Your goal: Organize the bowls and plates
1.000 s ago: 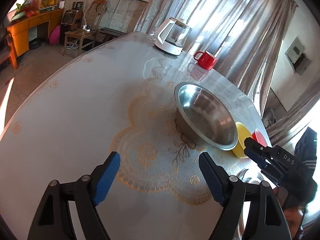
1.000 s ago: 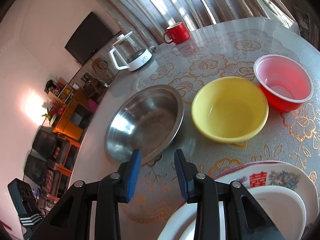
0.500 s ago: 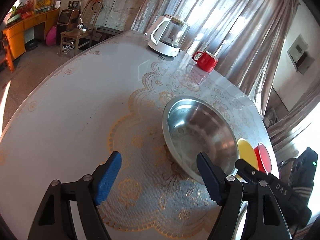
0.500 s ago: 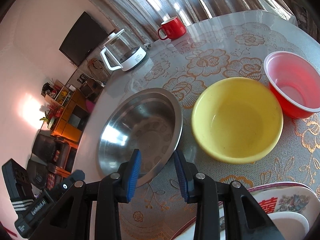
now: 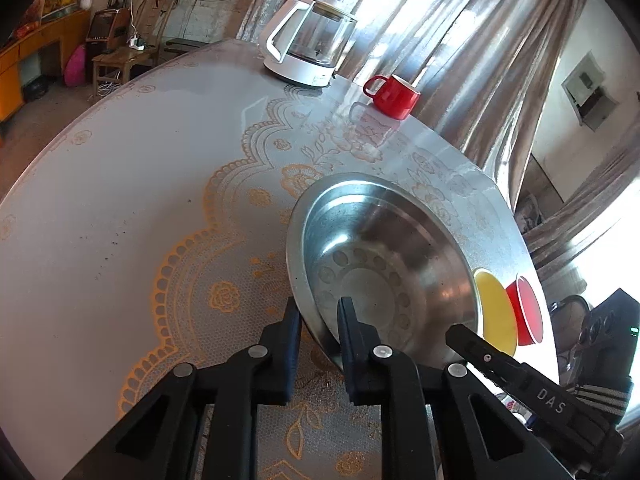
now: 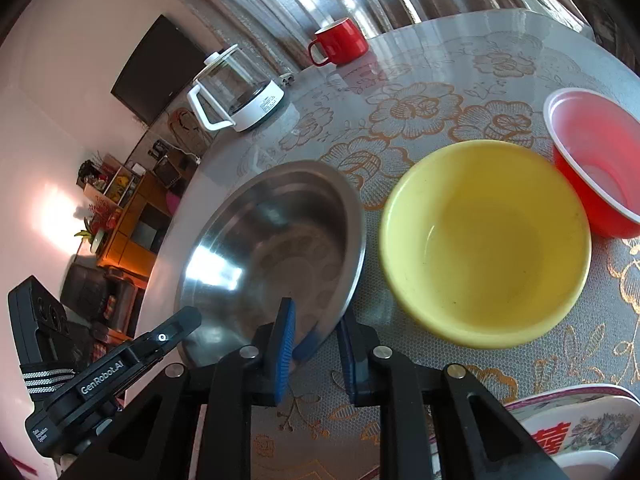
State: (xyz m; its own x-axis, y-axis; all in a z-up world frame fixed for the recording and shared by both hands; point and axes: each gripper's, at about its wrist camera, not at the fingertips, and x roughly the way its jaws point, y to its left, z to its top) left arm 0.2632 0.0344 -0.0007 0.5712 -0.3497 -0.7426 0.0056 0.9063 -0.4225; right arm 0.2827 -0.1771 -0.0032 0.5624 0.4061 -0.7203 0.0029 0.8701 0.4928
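Bright daylight pours through the curtains (image 5: 460, 40); glare glints off the steel bowl (image 6: 216, 272); fisheye edges bend and darken.

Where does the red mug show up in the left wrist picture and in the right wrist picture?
Left wrist view: the red mug stands at upper centre-right on the table's far edge, before the curtain.
Right wrist view: the red mug stands at top centre, again at the far edge.
Shared landmark: the glass kettle stands left of the mug in both.

Table (image 5: 120, 184) left of steel bowl (image 5: 384, 264) free; yellow bowl (image 6: 484, 240), red bowl (image 6: 596, 160) crowd right.
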